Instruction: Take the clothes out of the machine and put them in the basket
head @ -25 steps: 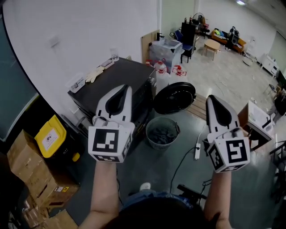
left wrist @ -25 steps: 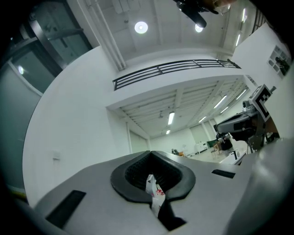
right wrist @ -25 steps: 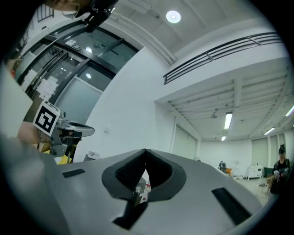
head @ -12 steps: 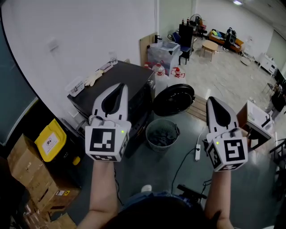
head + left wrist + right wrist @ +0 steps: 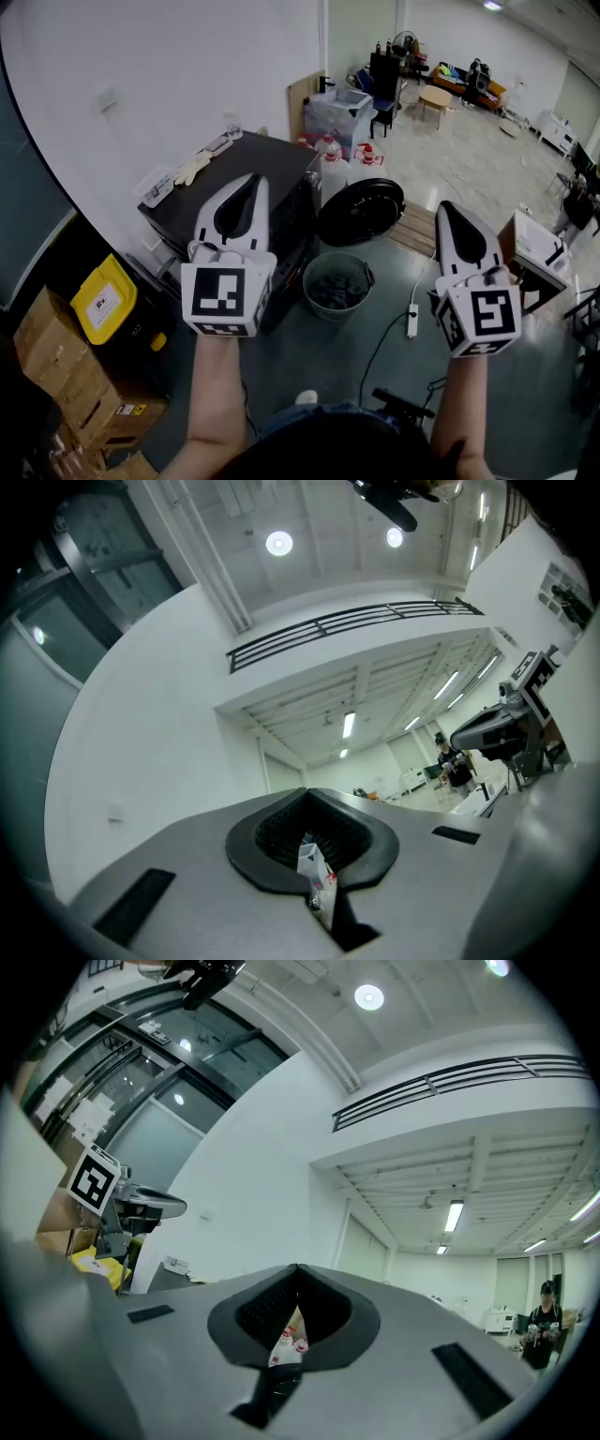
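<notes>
The black washing machine (image 5: pixel 246 167) stands against the white wall, its round door (image 5: pixel 361 211) swung open to the right. On the floor in front of it sits a grey round basket (image 5: pixel 336 279) with dark grey clothes inside. My left gripper (image 5: pixel 253 180) is raised in front of the machine, shut and holding nothing. My right gripper (image 5: pixel 446 208) is held up to the right of the basket, also shut and empty. Both gripper views look upward at the ceiling; the left gripper (image 5: pixel 305 794) and the right gripper (image 5: pixel 297 1269) show jaws pressed together. The drum's inside is hidden.
White gloves (image 5: pixel 192 164) lie on the machine's top. A yellow container (image 5: pixel 103 300) and cardboard boxes (image 5: pixel 56 375) stand at the left. White bottles (image 5: pixel 352 159) and a wooden pallet (image 5: pixel 417 225) are behind the door. A power strip (image 5: pixel 412 323) and cable lie on the floor.
</notes>
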Tool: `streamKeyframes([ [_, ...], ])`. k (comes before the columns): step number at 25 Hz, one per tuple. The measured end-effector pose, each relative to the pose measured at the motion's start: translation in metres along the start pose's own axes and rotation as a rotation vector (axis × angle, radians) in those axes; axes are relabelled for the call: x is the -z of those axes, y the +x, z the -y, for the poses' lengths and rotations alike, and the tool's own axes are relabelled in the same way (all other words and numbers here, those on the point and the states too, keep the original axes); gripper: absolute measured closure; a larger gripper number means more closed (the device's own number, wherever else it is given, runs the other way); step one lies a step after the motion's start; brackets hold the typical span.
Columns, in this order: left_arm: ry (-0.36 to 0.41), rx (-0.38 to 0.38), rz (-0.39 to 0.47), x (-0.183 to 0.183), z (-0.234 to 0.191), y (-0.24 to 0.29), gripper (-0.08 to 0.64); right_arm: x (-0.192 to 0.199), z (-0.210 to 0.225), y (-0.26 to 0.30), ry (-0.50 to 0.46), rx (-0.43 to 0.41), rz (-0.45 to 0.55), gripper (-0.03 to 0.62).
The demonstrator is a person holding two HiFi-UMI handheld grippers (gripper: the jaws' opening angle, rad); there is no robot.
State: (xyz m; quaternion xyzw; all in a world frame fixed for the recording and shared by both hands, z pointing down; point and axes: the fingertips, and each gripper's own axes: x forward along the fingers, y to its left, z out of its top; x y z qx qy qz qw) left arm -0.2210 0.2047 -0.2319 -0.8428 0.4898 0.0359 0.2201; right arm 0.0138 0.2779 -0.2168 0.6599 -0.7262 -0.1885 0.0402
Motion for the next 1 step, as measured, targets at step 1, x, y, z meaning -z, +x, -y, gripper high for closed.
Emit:
streamKeyframes([
  [1,0.0,-0.002,0.0,0.0001,-0.0004,0.0004,0.557,0.0,0.0008,-0.0001,0.0,0.003,0.0,0.591],
])
